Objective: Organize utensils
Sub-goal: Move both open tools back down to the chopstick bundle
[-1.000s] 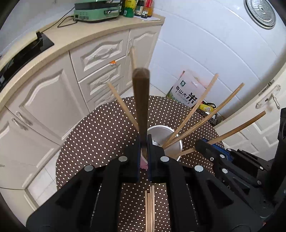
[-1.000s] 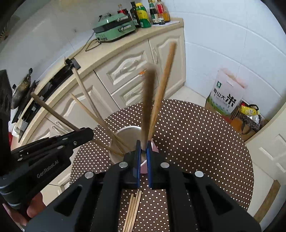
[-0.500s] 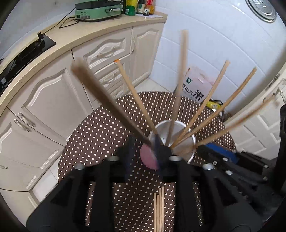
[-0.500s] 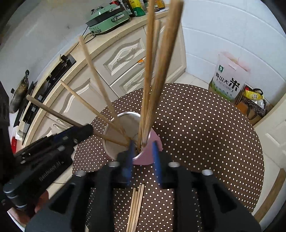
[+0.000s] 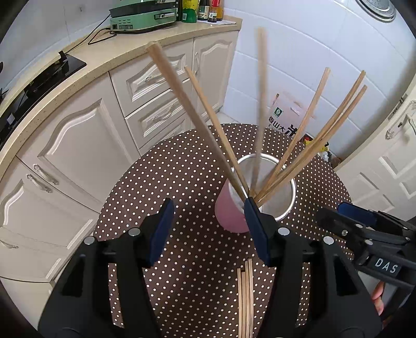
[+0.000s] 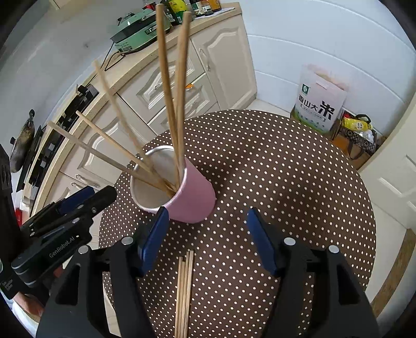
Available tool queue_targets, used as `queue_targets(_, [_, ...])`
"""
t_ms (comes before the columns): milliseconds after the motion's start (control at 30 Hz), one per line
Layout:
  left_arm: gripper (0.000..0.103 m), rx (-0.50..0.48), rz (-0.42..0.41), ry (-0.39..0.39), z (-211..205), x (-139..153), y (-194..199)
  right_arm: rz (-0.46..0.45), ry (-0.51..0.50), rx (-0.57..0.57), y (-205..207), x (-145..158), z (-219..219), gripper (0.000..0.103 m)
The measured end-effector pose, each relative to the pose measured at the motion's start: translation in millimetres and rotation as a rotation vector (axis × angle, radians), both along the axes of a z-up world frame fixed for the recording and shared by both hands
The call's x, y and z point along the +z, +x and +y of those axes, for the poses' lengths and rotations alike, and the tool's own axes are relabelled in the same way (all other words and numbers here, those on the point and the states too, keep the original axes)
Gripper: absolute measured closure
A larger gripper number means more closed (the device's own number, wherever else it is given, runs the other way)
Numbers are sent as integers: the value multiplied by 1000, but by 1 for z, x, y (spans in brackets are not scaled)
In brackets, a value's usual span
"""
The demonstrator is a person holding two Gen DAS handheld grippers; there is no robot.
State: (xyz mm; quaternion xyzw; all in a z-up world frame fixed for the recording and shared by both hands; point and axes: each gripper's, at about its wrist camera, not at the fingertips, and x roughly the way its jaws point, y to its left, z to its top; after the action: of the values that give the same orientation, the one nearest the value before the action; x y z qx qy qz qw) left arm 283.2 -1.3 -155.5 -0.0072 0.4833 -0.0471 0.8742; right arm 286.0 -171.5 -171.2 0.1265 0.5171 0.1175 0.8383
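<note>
A pink cup (image 5: 230,210) (image 6: 193,193) with a metal rim stands on the round dotted table (image 5: 182,182) (image 6: 273,169). Several wooden chopsticks (image 5: 197,122) (image 6: 170,85) stand fanned out inside it. Several more chopsticks (image 5: 244,299) (image 6: 183,291) lie flat on the table near its front edge. My left gripper (image 5: 208,230) is open and empty just before the cup. My right gripper (image 6: 208,236) is open and empty, the cup just ahead of its left finger. Each gripper shows at the side of the other's view.
Cream cabinets (image 5: 78,135) and a countertop with a green appliance (image 5: 141,15) and bottles curve behind the table. A rice bag (image 6: 321,104) stands on the floor by the tiled wall. A white door (image 5: 390,161) is to the right.
Both grippers opened and let go of the chopsticks they held; those chopsticks now stand loose in the cup. Both grippers drew back a little from the cup.
</note>
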Motion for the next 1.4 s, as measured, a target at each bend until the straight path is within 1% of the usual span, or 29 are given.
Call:
queue_targets(133, [45,-10,-13,16,0,0,-7,9,-5,-13,-6,-2,-6,42])
queue_targets(200, [44,-14,-13,17,0,-1,-10,14,-9,-21,-9,-4,-8,41])
queue_targets(300, [44,-13,-1,10,1,-2,-11,25,-8,-30,-13,-8,-13,40])
queue_targets(400, [42,-15,8,21,2,-6,-13,41,-14,-36,-18,-12,-14,38])
queue_targets(633, [42,-13,50,28,3,-19,-26,81,-27,-37,-29,-25,-14,36])
queue_targets(900, [42,-19,101,64,4,-41,-46,144,-55,-12,-44,-47,-4,35])
queue_targets(1133, [41,-10,170,72,11,-65,-64,208,-82,18,-56,-70,12,35])
queue_targets(1400, [41,11,219,73,23,-83,-77,259,-116,63,-68,-91,35,35])
